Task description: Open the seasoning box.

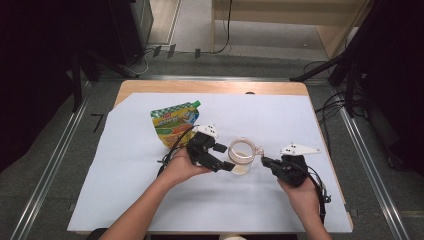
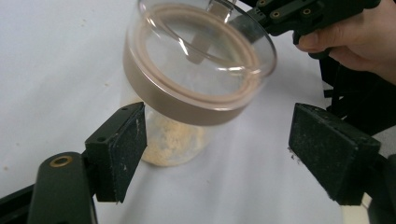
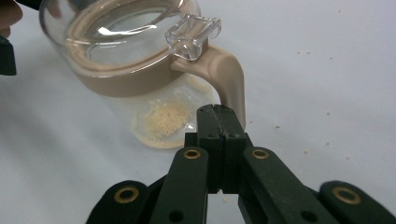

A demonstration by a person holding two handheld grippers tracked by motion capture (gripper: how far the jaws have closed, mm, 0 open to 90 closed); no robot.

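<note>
High view: wooden table (image 1: 210, 87) under white sheet (image 1: 125, 170). Colourful spouted pouch (image 1: 175, 122) lies flat left of centre, green cap, print too small to read. Clear glass jar (image 1: 241, 156) at centre, tan band around rim, tan handle (image 3: 229, 79), pale crumbs (image 3: 163, 119) on bottom. Left gripper (image 2: 215, 154) spread wide, pads flanking jar. Right gripper (image 3: 219, 121) pressed together, tips just beside handle. Crumbs scattered on sheet.

Left tool (image 1: 226, 161) agape; right tool (image 1: 264, 161) clamped
</note>
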